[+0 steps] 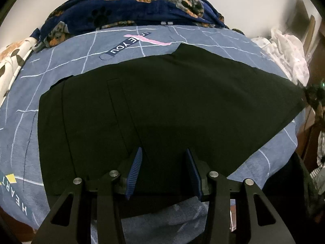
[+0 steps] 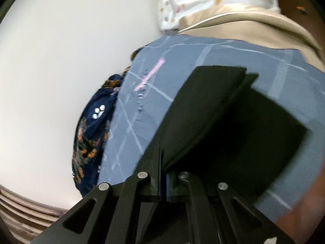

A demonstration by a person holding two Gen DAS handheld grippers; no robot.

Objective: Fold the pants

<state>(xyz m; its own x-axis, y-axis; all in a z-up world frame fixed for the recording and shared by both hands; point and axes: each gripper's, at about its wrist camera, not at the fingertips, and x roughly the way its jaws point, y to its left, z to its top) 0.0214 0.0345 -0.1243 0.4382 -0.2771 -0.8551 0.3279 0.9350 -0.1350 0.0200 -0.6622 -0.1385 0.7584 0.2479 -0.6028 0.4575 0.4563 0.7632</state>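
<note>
- The black pants (image 1: pixel 166 109) lie spread on the bed (image 1: pixel 26 105), on its blue-grey checked sheet. The waistband end appears to sit toward the left, and the leg end runs off to the right.
- This looks like the middle of a fold: one end of the pants is lifted clear of the sheet while the rest lies flat.
- The right tongs (image 2: pixel 164 174) are pressed together with a corner of the black cloth pinched between them. From that pinch the fabric rises as a raised flap, and a second layer edge shows just behind it.
- The left tongs (image 1: pixel 163 172) are wide apart and grip nothing. They hover low over the near edge of the pants, and I cannot tell whether their fingers (image 1: pixel 135 170) touch the cloth.
- The next move, I judge, calls for carrying the lifted end across toward the other end of the pants, keeping the edge straight so the layers line up.
- The left tongs could either press down on the flat part to stop it sliding or close on the near edge to help.
- A dark blue blanket (image 1: pixel 126 10) with a dog print is heaped at the far side of the bed, well apart from the pants.
</note>
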